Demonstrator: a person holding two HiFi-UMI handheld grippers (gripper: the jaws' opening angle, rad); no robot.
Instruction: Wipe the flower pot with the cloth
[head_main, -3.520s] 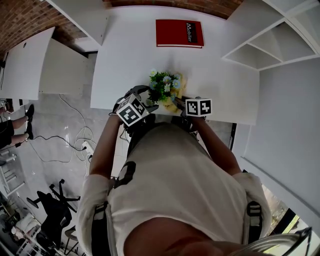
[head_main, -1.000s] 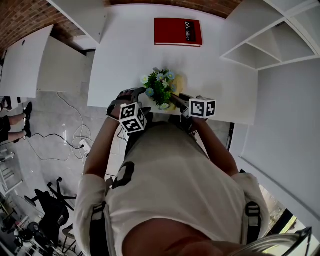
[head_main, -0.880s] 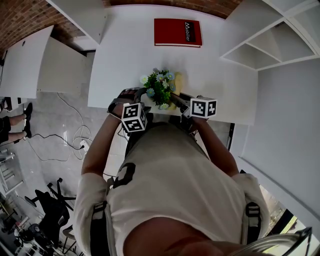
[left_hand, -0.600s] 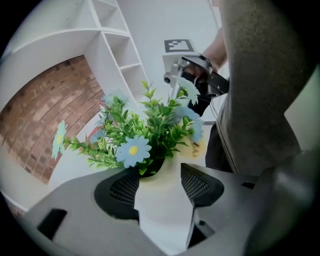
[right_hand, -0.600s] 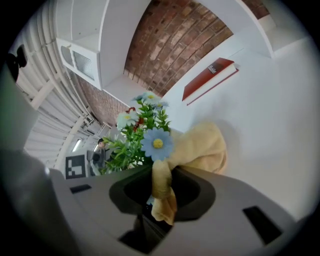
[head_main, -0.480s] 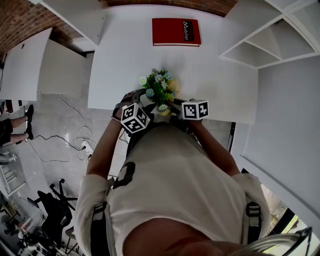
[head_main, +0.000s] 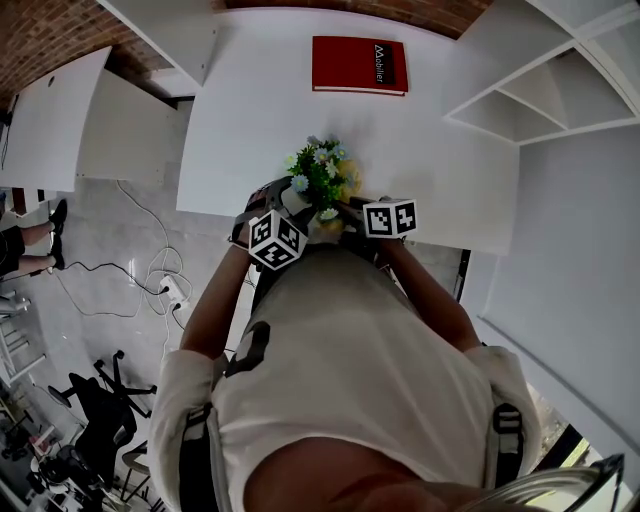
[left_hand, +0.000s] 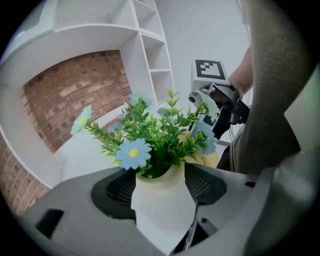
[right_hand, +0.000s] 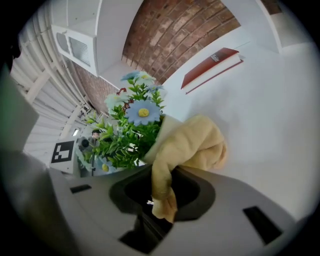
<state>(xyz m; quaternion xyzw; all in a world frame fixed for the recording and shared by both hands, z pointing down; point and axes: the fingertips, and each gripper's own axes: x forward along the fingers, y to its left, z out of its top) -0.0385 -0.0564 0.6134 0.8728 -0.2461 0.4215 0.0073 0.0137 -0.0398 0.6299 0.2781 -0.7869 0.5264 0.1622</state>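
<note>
— Trouble: flower pot is at the table's near edge.
— The left gripper pinches it, jaws just easing wider; it could slip.
— The right gripper clamps the cloth against the flowers; snagging could topple it.

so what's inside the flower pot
The white flower pot is filled with green leafy stems carrying pale blue daisy-like flowers. Whatever the stems stand in, soil or filler, cannot be seen: the foliage and the pot's rim cover it.
</note>
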